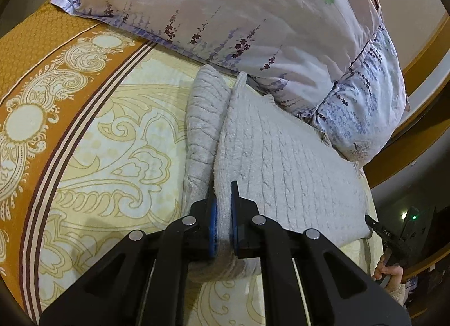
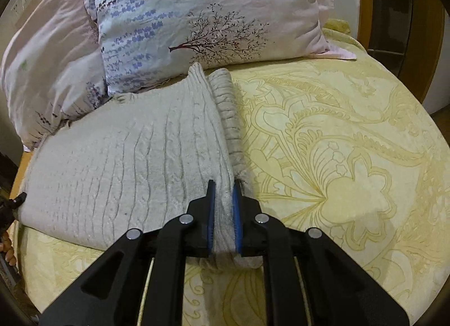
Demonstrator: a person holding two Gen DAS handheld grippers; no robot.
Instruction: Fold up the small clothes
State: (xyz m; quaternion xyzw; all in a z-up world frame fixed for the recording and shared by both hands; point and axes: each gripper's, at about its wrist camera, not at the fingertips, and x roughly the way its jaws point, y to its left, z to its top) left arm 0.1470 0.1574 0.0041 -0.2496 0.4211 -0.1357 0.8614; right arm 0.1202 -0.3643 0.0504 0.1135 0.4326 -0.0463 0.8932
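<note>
A grey cable-knit sweater (image 1: 287, 163) lies on the bed, spread between both grippers. My left gripper (image 1: 223, 199) is shut on its left edge, where a sleeve (image 1: 202, 117) lies folded alongside. In the right wrist view the same sweater (image 2: 126, 163) stretches to the left. My right gripper (image 2: 224, 193) is shut on its right edge, next to a folded sleeve (image 2: 227, 106). The right gripper's body also shows in the left wrist view (image 1: 393, 238), with a hand on it.
The bed has a cream and yellow floral bedspread (image 2: 337, 157) with an orange patterned border (image 1: 42, 78). Floral pillows (image 1: 253, 16) (image 2: 211, 16) lie just behind the sweater. A wooden bed frame (image 1: 422, 72) runs along the far side.
</note>
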